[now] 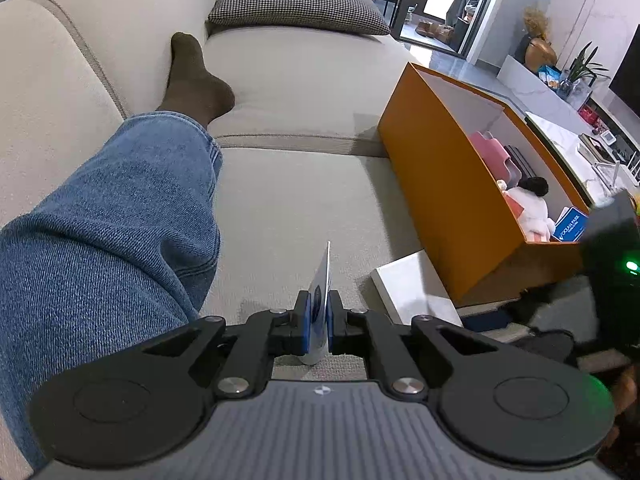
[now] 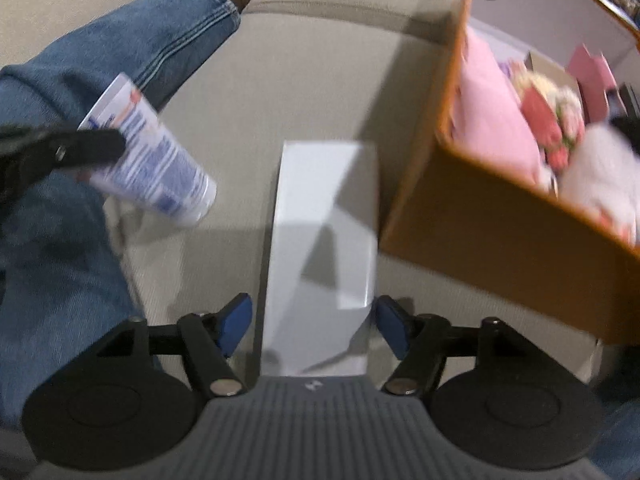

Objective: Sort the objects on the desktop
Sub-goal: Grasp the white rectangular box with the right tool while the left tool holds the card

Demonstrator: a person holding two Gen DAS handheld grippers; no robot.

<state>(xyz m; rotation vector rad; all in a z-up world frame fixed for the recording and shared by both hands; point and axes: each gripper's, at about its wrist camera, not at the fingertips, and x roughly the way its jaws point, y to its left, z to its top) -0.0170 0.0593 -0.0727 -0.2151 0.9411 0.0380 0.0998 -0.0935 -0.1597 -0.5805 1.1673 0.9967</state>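
Observation:
My left gripper [image 1: 319, 300] is shut on the flat crimped end of a white tube with blue print [image 1: 322, 276], held above the beige sofa seat. The right wrist view shows the same tube [image 2: 160, 160] at the left, its cap end pointing down and right, with one of the left fingers [image 2: 88, 146] across it. My right gripper [image 2: 316, 320] points down over a long white box [image 2: 320, 220] lying on the seat. Its blue pads stand open on either side of the box's near end, slightly apart from it. The white box [image 1: 412, 288] lies against an open orange box [image 1: 440, 184].
The orange box [image 2: 500, 236] holds pink items, a white plush toy [image 1: 532, 208] and a blue card. A person's leg in blue jeans [image 1: 112, 220] with a brown sock lies along the sofa on the left. A houndstooth cushion [image 1: 296, 8] sits at the far end.

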